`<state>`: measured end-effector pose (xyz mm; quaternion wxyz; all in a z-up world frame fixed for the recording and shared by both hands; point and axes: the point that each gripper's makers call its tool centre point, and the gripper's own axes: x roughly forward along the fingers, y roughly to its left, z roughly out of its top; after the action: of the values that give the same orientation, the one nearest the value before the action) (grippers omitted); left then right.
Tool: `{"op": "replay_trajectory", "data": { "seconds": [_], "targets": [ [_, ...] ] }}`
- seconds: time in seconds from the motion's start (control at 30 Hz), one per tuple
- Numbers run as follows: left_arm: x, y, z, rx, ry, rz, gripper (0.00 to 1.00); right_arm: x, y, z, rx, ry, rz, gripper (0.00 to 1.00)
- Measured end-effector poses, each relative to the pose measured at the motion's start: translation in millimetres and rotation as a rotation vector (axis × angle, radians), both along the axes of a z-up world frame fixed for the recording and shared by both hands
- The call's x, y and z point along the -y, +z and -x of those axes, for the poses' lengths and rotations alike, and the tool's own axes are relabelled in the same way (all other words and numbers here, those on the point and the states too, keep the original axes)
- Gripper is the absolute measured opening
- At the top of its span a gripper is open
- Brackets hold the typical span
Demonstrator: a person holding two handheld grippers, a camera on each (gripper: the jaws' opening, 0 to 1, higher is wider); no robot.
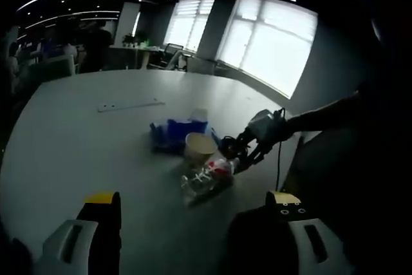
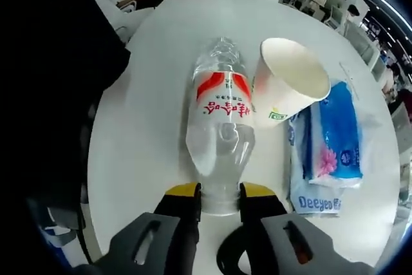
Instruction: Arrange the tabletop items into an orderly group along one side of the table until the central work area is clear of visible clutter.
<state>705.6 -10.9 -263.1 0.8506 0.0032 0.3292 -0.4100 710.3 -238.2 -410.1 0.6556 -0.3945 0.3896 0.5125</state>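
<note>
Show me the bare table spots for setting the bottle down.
Free: the wide table between the ruler and the left gripper. Crowded: bottle, paper cup and tissue pack cluster at the right gripper.

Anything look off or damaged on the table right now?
Yes. The bottle lies on its side with its clear body dented and crumpled, its neck end between the right gripper's jaws. The paper cup leans tilted against it, beside the tissue pack. No spill visible.

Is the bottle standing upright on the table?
No. The bottle lies on its side, its end between the right gripper jaws.
</note>
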Motion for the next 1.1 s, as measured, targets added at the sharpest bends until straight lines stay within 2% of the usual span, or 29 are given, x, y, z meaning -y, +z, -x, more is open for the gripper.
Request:
{"op": "replay_trajectory", "data": {
  "seconds": [0.4,0.57,0.8,1.1],
  "targets": [
    [2,-4.4,-1.6,-0.008,-0.009,-0.002,0.9,0,4.1,-3,0.022,0.032,0.036,0.18],
    [6,-0.5,-5.2,-0.002,-0.007,0.021,0.9,-1,8.1,-3,0.028,0.037,0.045,0.18],
    [8,-1.4,-8.6,0.0,-0.032,0.018,0.9,-1,18.9,-2,0.049,0.043,0.046,0.18],
    [18,-5.1,-8.7,0.008,-0.088,-0.009,0.89,-5,46.0,-7,0.102,0.089,0.051,0.18]
  ]
}}
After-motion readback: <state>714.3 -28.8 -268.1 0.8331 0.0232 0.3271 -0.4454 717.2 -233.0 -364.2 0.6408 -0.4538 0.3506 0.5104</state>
